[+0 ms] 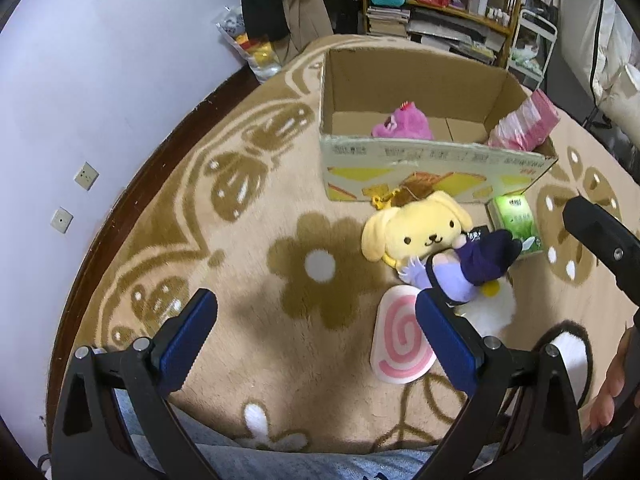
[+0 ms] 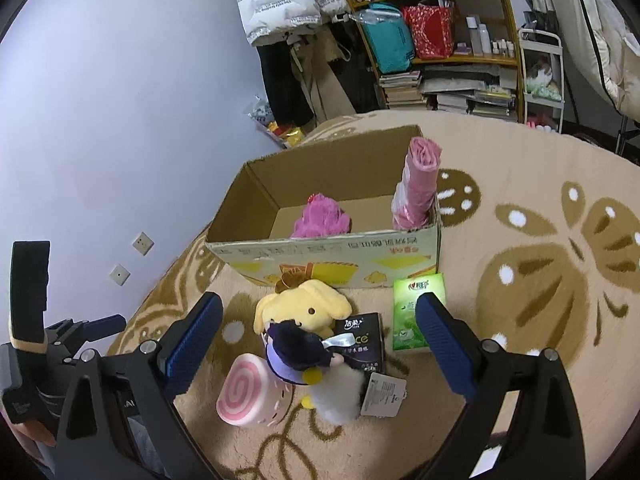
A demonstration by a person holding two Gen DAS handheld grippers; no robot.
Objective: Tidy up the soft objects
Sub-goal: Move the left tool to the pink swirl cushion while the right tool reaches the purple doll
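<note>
The yellow floppy-eared plush dog (image 1: pixel 420 232) lies on the beige flower-patterned carpet (image 1: pixel 248 248) at centre frame, just in front of the open printed cardboard box (image 1: pixel 400 172). Leaning against the dog is a small doll in a dark navy hat and lilac dress (image 1: pixel 476 268), with a white fluffy plush (image 2: pixel 340 396) and a pink-and-white spiral swirl cushion (image 2: pixel 244 396) at the lower side of the pile. A black tissue pack (image 2: pixel 366 340) and a green tissue pack (image 2: pixel 416 312) lie just beside them.

The left tongs (image 1: pixel 316 320) are spread wide and grip nothing; their right pad overlaps the cushion's edge in that view, so contact cannot be told. The right tongs (image 2: pixel 320 320) are likewise wide apart and empty, framing the pile.

Inside the box, a magenta plush toy (image 2: pixel 320 220) is half hidden by the front wall, and a pink plastic-wrapped bundle (image 2: pixel 416 188) stands in the right corner. The white plush's shape is hard to make out.
</note>
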